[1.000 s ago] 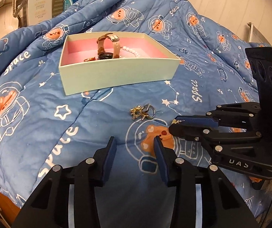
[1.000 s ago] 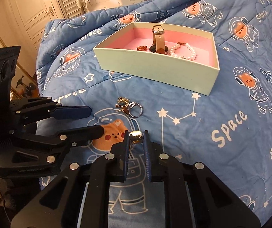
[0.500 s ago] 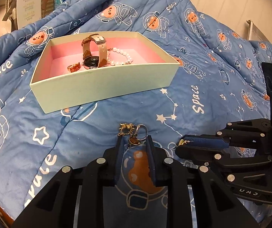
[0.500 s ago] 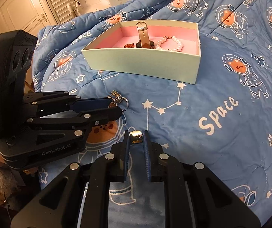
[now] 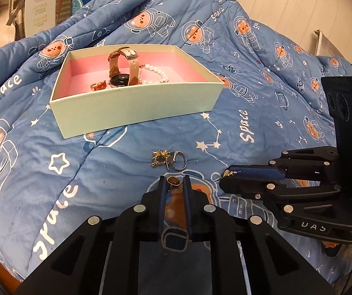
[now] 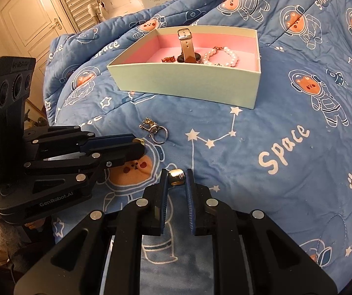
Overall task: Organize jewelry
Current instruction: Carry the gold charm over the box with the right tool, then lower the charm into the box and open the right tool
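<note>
A pale green box (image 5: 136,109) with pink lining lies on the blue duvet and holds a tan-strapped watch (image 5: 124,68), a pearl bracelet (image 5: 155,72) and an amber piece (image 5: 98,86). My left gripper (image 5: 174,183) has its jaws closing tight on a small gold-rimmed amber-stone piece (image 5: 174,181), pinched at the fingertips. Just ahead of it on the duvet lie a gold ornament (image 5: 160,158) and a silver ring (image 5: 179,163). To its right, my right gripper (image 6: 176,177) is shut on a gold stud earring (image 6: 176,177). The box (image 6: 188,81) lies beyond both grippers.
The duvet (image 5: 53,172) bulges up behind the box. Cartons (image 5: 40,5) stand at the back left, a wall (image 5: 298,0) at the back right. In the right wrist view a white door (image 6: 33,19) and louvred panels are far left. Part of a person's sleeve shows at lower left.
My left gripper moved forward to the small pile and its jaws narrowed onto the amber piece, which is now apart from the gold ornament and ring. The right gripper stayed shut on the gold earring.
</note>
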The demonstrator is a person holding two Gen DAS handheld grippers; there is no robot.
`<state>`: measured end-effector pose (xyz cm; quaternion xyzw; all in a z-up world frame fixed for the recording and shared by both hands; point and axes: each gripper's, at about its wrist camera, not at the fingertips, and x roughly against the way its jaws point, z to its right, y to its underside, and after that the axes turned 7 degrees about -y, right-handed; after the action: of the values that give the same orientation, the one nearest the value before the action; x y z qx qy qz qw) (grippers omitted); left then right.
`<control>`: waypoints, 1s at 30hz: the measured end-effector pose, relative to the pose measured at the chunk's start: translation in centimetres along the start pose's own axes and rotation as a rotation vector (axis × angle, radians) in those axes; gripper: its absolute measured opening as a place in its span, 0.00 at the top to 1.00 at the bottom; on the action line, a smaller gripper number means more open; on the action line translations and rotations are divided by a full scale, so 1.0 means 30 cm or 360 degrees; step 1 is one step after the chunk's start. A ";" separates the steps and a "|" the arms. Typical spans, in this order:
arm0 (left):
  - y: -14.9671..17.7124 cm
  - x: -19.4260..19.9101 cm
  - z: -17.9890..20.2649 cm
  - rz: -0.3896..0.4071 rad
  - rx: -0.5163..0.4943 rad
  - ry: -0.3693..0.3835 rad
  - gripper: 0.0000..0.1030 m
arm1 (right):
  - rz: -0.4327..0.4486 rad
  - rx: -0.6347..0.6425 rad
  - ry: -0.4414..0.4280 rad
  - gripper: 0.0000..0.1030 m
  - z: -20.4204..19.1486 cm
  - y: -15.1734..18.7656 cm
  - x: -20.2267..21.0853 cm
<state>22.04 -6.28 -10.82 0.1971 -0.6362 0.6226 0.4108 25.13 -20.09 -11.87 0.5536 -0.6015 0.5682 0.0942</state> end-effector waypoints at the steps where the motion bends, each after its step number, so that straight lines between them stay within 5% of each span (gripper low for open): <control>1: 0.003 0.010 -0.004 0.0004 0.0006 0.0004 0.87 | 0.0001 -0.0006 -0.0013 0.86 0.000 -0.002 0.003; 18: -0.147 0.139 -0.101 0.0088 0.0027 -0.0027 0.87 | 0.0069 0.0135 -0.0142 0.86 -0.059 -0.172 0.100; 30: -0.347 0.044 -0.174 -0.0016 -0.0023 -0.0053 0.87 | 0.0090 0.0241 -0.0020 0.86 0.008 -0.404 0.090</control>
<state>30.67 -2.50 -3.83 0.2076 -0.6464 0.6125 0.4049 33.63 -18.65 -2.95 0.5456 -0.5727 0.6109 0.0323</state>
